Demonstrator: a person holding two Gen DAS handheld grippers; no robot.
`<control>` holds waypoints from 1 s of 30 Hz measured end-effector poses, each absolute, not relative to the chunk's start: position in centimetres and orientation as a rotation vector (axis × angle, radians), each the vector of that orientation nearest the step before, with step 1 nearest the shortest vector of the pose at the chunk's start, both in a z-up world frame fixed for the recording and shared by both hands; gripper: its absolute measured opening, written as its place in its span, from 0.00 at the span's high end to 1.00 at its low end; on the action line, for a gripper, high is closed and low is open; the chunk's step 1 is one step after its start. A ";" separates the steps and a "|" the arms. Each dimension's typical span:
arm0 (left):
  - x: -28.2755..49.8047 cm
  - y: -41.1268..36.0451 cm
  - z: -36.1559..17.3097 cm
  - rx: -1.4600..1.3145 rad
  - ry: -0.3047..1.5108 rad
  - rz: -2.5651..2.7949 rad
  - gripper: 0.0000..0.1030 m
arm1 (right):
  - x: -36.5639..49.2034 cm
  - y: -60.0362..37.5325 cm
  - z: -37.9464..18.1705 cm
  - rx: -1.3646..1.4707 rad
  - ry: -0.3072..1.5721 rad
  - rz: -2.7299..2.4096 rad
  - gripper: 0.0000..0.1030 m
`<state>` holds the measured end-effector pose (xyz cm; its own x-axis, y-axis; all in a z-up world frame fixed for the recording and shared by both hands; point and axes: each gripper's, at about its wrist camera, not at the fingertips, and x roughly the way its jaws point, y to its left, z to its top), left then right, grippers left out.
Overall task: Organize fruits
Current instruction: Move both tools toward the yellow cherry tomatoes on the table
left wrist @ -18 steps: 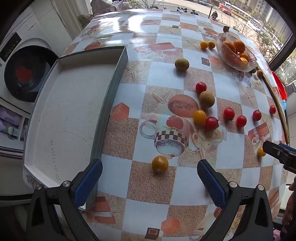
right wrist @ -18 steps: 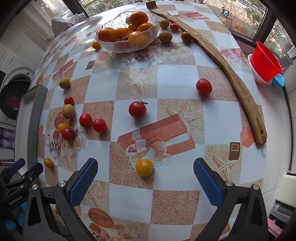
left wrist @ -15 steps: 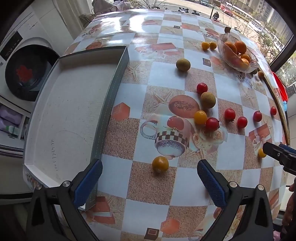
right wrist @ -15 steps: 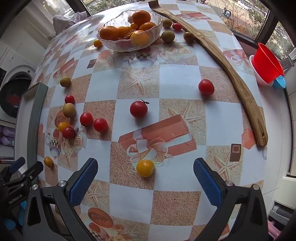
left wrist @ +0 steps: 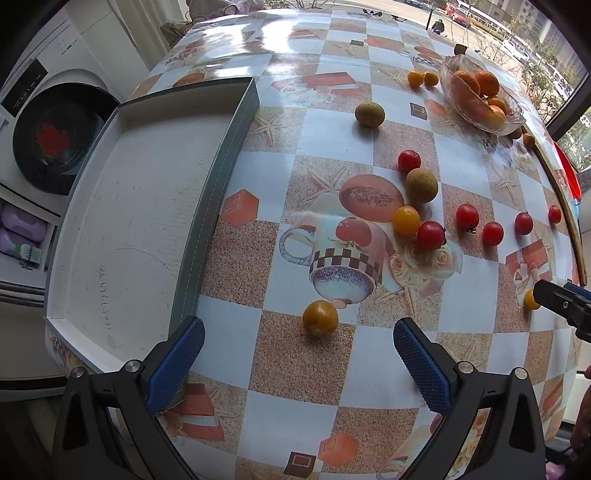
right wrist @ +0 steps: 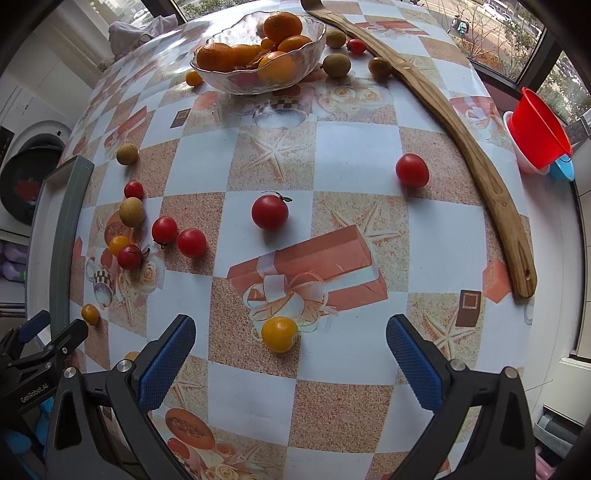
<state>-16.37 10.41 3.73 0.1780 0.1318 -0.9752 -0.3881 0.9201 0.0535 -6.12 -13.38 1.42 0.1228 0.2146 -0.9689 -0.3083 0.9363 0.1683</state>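
— So, both claws are spread wide over the worktop and neither has hold of anything. The left claw hovers just short of a yellow-orange fruit, which sits on the cloth ahead of the gap between its blue pads.

— And the right one?

— Same picture: the right claw is gaping, with a yellow tomato lying ahead of the gap, on the printed gift box. Nothing touches it.

— Where's the rest of the fruit?

— Scattered. Ahead of the left claw there's a cluster: a yellow tomato touching a red one, a brownish-green round fruit just beyond, and another red tomato beside that. More red tomatoes are strung out to the right. A second brownish fruit sits apart, farther back.

— Any container?

— A shallow grey-walled tray lies along the left edge of the worktop; I see no fruit in it. At the far side a glass bowl holds oranges, with a few small fruits around it. A long wooden strip runs down the right side, one red tomato near it and another mid-worktop.
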 end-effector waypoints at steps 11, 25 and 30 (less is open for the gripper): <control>-16.2 10.6 3.3 -0.234 1.344 0.371 0.00 | -6.4 -13.6 1.7 -0.077 1.387 0.376 0.00; -16.3 11.0 2.6 -0.214 1.345 0.341 0.00 | -7.0 -13.6 2.1 -0.056 1.403 0.356 0.00; -16.6 11.0 2.4 -0.213 1.347 0.335 0.00 | -7.3 -13.4 1.9 -0.072 1.415 0.344 0.00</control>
<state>-16.58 11.02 2.39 0.1849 0.1142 -0.9761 -0.3566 0.9333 0.0417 -7.34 -13.40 1.92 0.1147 0.1920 -0.9747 -0.2766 0.9485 0.1543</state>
